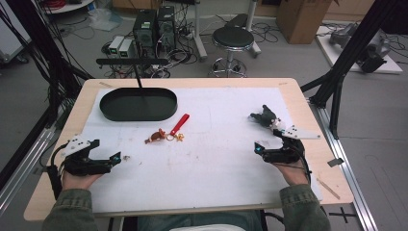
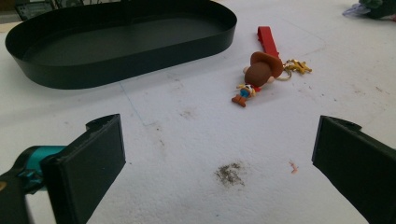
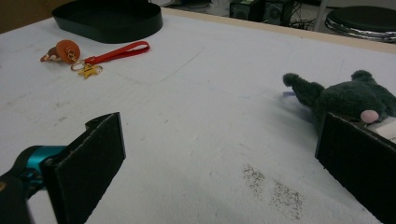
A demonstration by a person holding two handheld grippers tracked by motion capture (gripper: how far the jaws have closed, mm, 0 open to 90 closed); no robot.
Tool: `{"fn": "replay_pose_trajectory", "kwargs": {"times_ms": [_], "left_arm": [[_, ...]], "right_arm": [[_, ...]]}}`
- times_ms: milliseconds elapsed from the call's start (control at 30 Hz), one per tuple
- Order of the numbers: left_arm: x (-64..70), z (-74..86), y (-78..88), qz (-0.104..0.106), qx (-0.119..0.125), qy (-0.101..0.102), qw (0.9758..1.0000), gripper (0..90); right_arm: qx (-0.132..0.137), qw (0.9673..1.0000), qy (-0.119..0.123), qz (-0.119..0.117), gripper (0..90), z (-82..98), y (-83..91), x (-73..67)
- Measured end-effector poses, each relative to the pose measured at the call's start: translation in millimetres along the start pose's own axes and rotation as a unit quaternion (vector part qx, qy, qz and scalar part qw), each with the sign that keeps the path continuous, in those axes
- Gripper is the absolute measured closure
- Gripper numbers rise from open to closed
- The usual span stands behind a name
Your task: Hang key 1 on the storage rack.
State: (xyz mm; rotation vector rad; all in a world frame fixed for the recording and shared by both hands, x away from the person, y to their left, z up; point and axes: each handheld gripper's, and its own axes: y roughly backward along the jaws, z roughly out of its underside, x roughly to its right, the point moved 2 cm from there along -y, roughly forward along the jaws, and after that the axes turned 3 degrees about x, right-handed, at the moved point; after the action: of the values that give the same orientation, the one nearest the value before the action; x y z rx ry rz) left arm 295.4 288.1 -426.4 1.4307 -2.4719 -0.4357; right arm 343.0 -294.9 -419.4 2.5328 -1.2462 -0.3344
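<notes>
A black oval tray (image 1: 138, 104) sat at the worktop's (image 1: 216, 144) far left. Beyond the worktop stood a round stool (image 1: 233, 37), computer towers (image 1: 154, 26) and a cardboard box (image 1: 300, 19).

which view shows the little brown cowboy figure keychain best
The left gripper view: the brown cowboy figure keychain with red strap lies close, hat and boots distinct. The right gripper view shows it far off; the high view shows it tiny.

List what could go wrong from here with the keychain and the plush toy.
1. The keychain has a loose red strap and gold charm; gripped by one part, the rest may dangle and snag the black tray's rim.
2. The plush toy lies right beside the open right claw, so a sideways sweep might nudge it.
</notes>
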Motion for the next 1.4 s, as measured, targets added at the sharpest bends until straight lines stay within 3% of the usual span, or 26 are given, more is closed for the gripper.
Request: {"fn": "replay_pose_trajectory", "kwargs": {"times_ms": [867,1067,1267,1400], "left_arm": [[2.6,-0.9,-2.8,0.000,-0.005,0.000,1.0000,3.0],[0.7,-1.2,-5.1,-0.003,-0.022,0.008,0.9997,3.1],[6.3,-9.2,-9.4,0.001,-0.031,-0.004,0.9995,3.1],[9.8,-12.9,-17.2,0.008,-0.050,-0.014,0.9986,3.1]], "right_arm": [[-0.002,1.0000,0.002,0.008,0.5,1.1,1.8,0.9],[-0.009,0.9998,0.003,0.015,0.5,2.5,1.2,2.2],[-0.002,0.9998,-0.006,0.018,0.5,2.8,4.3,3.0],[-0.002,0.9998,-0.006,0.019,0.5,2.8,4.0,2.9]]}}
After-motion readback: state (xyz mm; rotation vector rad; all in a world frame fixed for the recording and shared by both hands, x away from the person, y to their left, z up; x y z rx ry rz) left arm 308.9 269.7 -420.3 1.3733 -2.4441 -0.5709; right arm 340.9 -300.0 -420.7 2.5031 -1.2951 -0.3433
